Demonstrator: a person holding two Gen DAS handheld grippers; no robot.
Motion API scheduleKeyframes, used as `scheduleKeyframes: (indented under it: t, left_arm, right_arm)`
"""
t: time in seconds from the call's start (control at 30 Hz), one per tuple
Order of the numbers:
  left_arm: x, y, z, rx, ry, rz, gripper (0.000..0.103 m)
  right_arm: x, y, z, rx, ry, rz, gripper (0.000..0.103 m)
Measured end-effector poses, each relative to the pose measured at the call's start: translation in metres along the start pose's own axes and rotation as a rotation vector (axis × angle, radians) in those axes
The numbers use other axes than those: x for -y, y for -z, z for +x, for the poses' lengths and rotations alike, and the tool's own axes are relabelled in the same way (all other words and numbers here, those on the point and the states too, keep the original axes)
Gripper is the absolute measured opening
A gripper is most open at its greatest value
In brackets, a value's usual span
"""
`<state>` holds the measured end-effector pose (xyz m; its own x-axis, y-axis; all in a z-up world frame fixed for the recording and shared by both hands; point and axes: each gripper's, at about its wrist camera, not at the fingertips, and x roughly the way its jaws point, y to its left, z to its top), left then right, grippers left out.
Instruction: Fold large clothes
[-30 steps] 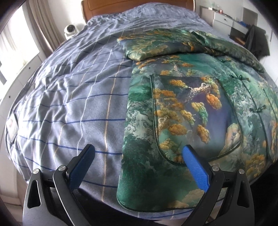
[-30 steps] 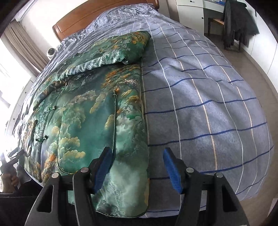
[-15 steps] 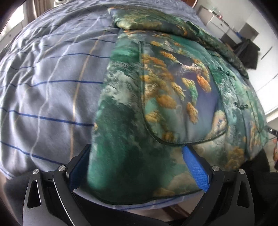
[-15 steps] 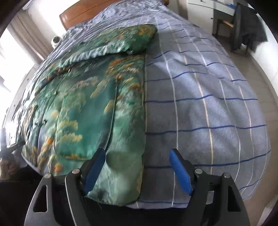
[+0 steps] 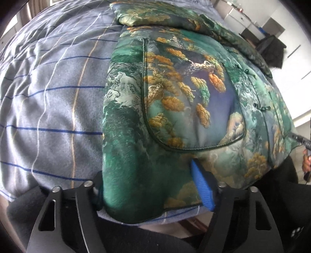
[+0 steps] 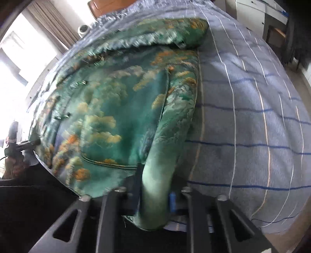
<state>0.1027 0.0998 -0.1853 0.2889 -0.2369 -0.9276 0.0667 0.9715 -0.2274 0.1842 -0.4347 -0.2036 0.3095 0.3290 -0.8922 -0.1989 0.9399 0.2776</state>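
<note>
— What's changed?
— Both my tongs have just been closing on the jacket's (image 5: pixel 175 93) hem. My right gripper (image 6: pixel 155 196) is clenched on a bunched corner; my left gripper (image 5: pixel 151 186) squeezes the other.
— How's it lying?
— Flat on the bedspread (image 5: pixel 58 97), lengthwise, collar toward the headboard (image 6: pixel 108 5). No readable labels.

A bed (image 5: pixel 54 101) with striped blue-grey bedding carries the green brocade jacket (image 5: pixel 175 93).
</note>
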Motion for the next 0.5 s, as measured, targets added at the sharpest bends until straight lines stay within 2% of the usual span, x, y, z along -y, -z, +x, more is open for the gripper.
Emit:
scheduleKeyframes:
  t: [0.07, 0.13, 0.2, 0.3, 0.5]
  left_arm:
    - [0.005, -0.004, -0.002, -0.009, -0.026, 0.024, 0.056]
    - [0.007, -0.005, -0.004, -0.007, -0.066, 0.035, 0.025]
    - [0.002, -0.006, -0.008, -0.001, -0.049, 0.009, 0.018]
    - [-0.01, -0.007, -0.019, 0.013, -0.01, -0.039, 0.013]
    - [-0.021, -0.003, -0.053, 0.066, 0.055, -0.084, 0.01]
  right_arm:
    - [-0.002, -0.001, -0.004, 0.015, -0.009, 0.003, 0.016]
    - [-0.003, -0.002, -0.009, 0.029, -0.018, 0.013, 0.014]
    - [-0.003, -0.004, -0.014, 0.04, -0.028, 0.03, 0.014]
    - [-0.005, -0.007, -0.026, 0.07, -0.052, 0.053, 0.014]
    - [-0.012, -0.011, -0.055, 0.138, -0.105, 0.082, 0.013]
